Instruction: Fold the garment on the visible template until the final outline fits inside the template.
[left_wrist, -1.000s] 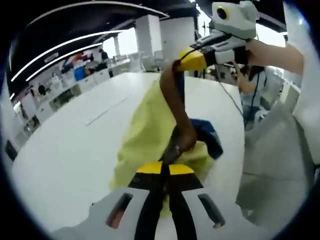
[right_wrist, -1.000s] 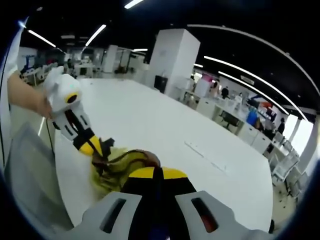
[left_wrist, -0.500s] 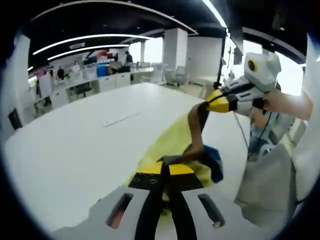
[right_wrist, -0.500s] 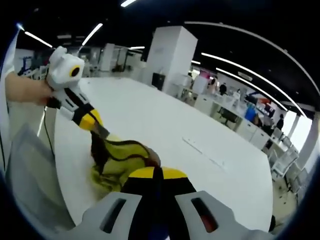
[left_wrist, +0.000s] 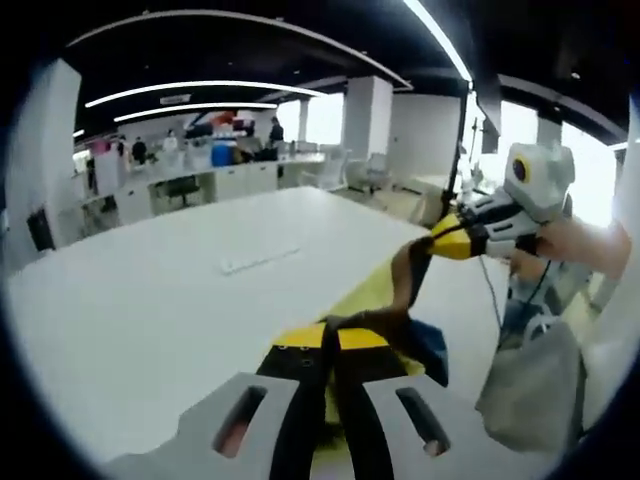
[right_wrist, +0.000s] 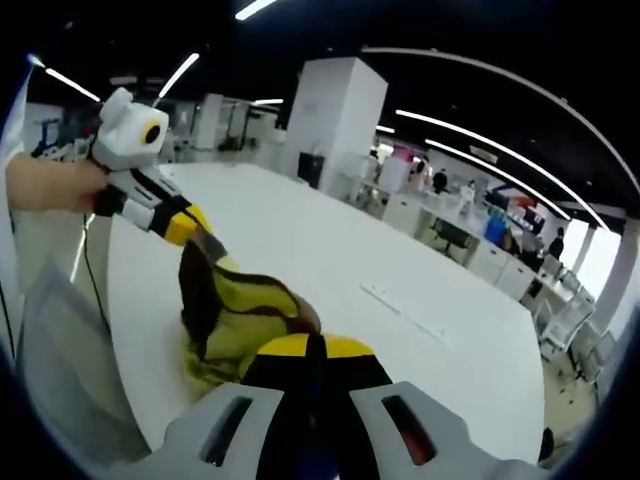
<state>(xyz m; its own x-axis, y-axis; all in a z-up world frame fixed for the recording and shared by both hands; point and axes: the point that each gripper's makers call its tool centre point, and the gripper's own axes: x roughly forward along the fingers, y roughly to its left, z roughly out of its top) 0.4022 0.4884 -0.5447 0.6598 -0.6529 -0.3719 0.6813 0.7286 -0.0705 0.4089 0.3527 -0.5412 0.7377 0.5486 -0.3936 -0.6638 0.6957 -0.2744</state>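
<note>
Left gripper: jaws clenched on garment brown edge; right gripper: jaws pinched on same cloth, grip point hidden behind jaws; garment yellow, brown-trimmed, stretched between grippers above white table; blue patch visible from left gripper view alone; template indistinguishable; office desks far, blurred.

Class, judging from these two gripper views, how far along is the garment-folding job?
Done: both grippers have gripped the yellow garment. In hand: the left gripper and right gripper hold its dark brown edge lifted off the white table. Left: no fold is laid down, and I cannot make out a template.
</note>
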